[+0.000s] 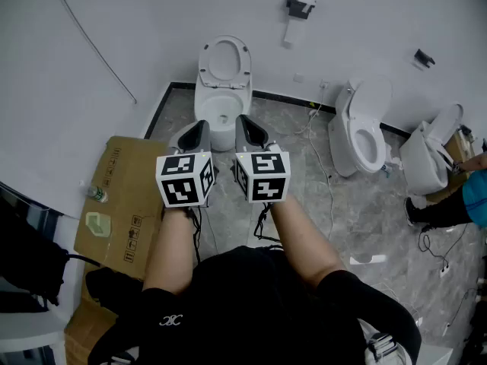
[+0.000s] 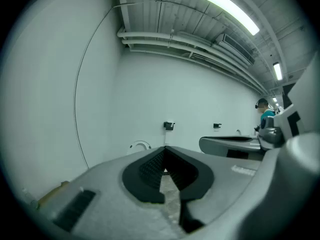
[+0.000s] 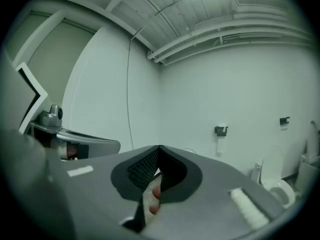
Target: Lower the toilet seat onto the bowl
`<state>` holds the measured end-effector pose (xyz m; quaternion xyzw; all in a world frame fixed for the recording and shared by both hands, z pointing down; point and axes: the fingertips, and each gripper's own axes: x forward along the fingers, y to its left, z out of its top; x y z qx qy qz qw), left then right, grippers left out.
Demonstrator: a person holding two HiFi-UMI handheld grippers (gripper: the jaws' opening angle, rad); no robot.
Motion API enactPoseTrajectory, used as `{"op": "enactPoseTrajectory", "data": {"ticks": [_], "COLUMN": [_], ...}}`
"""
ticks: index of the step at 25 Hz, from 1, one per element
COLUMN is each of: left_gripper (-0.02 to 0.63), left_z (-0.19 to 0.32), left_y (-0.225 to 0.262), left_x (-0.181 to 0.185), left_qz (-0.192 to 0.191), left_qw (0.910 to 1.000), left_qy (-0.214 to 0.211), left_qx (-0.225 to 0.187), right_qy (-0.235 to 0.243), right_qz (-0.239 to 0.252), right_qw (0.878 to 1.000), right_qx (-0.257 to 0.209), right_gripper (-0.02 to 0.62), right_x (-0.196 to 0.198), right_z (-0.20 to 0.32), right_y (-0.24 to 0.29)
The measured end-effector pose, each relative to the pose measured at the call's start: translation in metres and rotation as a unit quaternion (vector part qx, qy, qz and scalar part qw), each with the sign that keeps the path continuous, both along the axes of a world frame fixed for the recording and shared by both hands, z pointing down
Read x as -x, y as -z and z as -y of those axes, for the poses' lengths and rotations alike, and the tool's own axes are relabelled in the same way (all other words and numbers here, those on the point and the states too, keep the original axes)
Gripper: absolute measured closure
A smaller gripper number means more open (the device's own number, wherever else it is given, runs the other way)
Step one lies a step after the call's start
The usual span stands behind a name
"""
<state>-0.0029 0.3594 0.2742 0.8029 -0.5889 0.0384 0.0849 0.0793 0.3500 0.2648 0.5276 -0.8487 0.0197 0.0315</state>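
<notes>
Near: your left gripper [image 1: 198, 128] and right gripper [image 1: 245, 124] are side by side above the floor [image 1: 342, 204], the fingers of each pressed together, nothing between them. Just beyond: bowl [image 1: 204, 103], open. Toilet seat [image 1: 223, 84] upright, against the far wall.

I count three toilets along the far wall: the left toilet [image 1: 222, 97] straight ahead, a second toilet [image 1: 364, 131] to its right, and a third toilet [image 1: 423, 160] further right. Two grippers sit near me, the left gripper [image 1: 195, 131] and the right gripper [image 1: 249, 130], each bearing one marker cube, so two: the left cube [image 1: 185, 179] and the right cube [image 1: 262, 176]. On the far wall I see two dark brackets, the left bracket [image 1: 299, 6] and the right bracket [image 1: 424, 58]. At left lies one cardboard sheet [image 1: 125, 204], with one bottle [image 1: 94, 194] at its left edge. Overhead I count two strip lights, the nearer light [image 2: 227, 8] and the farther light [image 2: 277, 70]. One other person [image 1: 466, 200] is at the right.
</notes>
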Motion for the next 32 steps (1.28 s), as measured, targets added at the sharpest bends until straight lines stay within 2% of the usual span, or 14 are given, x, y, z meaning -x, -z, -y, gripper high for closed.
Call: {"op": "enactPoseTrajectory", "data": {"ticks": [3,8,19,27,32], "left_gripper": [0.597,0.597,0.597,0.597,0.597], "left_z": [-0.005,-0.006,-0.007,0.018,0.05], "left_y": [-0.004,-0.008,-0.022,-0.033,-0.041], "left_x": [0.006,0.012,0.008,0.005,0.007], "left_qz": [0.002,0.005,0.007,0.01,0.022], "left_qw": [1.0,0.9999,0.999,0.9985,0.9981], "left_qy": [-0.004,-0.013,-0.038,-0.041,-0.041], "left_qx": [0.002,0.007,0.024,0.035,0.04], "right_qy": [-0.003,0.011,-0.004,-0.013,-0.011], "right_qz": [0.002,0.036,0.025,0.028,0.036], "right_qw": [1.0,0.999,0.999,0.999,0.999], "right_qx": [0.003,0.008,0.021,0.032,0.035], "right_gripper": [0.591,0.589,0.591,0.589,0.589], "right_x": [0.006,0.017,0.02,0.012,0.013], "right_z": [-0.005,-0.01,-0.012,0.014,0.048], "right_y": [-0.005,-0.006,-0.019,-0.031,-0.039]}}
